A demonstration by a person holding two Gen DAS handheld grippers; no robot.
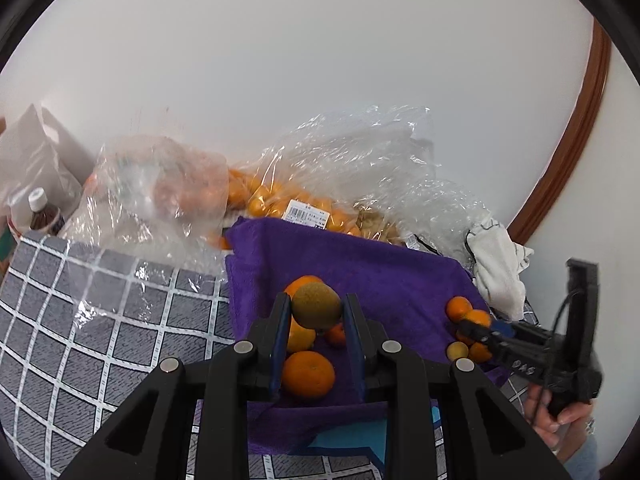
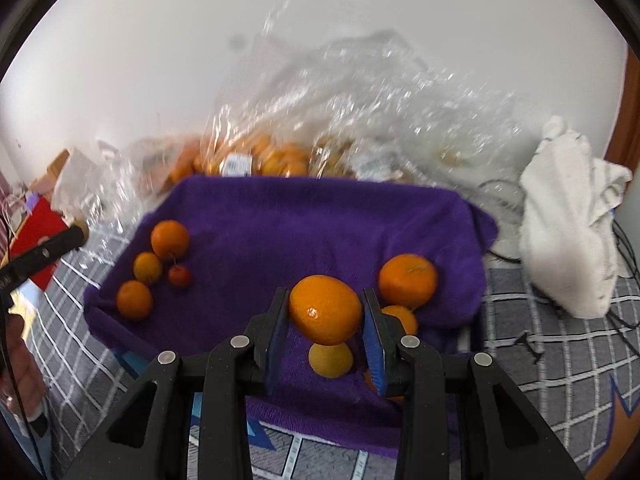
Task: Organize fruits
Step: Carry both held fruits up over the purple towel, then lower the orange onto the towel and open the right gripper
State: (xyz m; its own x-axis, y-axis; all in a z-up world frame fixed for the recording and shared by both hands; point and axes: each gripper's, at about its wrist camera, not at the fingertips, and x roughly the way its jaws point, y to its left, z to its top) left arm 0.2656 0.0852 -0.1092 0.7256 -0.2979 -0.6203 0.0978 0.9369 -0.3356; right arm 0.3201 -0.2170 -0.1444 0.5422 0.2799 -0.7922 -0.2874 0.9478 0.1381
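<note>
My left gripper (image 1: 316, 308) is shut on a brown-green kiwi (image 1: 316, 306), held above the left end of a purple towel (image 1: 380, 268). Under it lie an orange (image 1: 308, 374), a yellowish fruit (image 1: 300, 338) and a small red fruit (image 1: 336, 334). My right gripper (image 2: 325, 312) is shut on an orange (image 2: 325, 309) above the towel's right end (image 2: 320, 220). Near it lie a large orange (image 2: 408, 280), a yellow fruit (image 2: 331, 360) and another orange (image 2: 400, 318). The left group shows in the right wrist view: oranges (image 2: 169, 239), (image 2: 134, 299), a yellowish fruit (image 2: 147, 267), a small red fruit (image 2: 179, 276).
Clear plastic bags of oranges (image 1: 280, 200) lie behind the towel against the wall. A white cloth (image 2: 568, 216) lies at the right. A bottle (image 1: 42, 214) stands far left. A grey checked cloth (image 1: 100, 320) covers the table. A red box (image 2: 36, 236) sits at the left.
</note>
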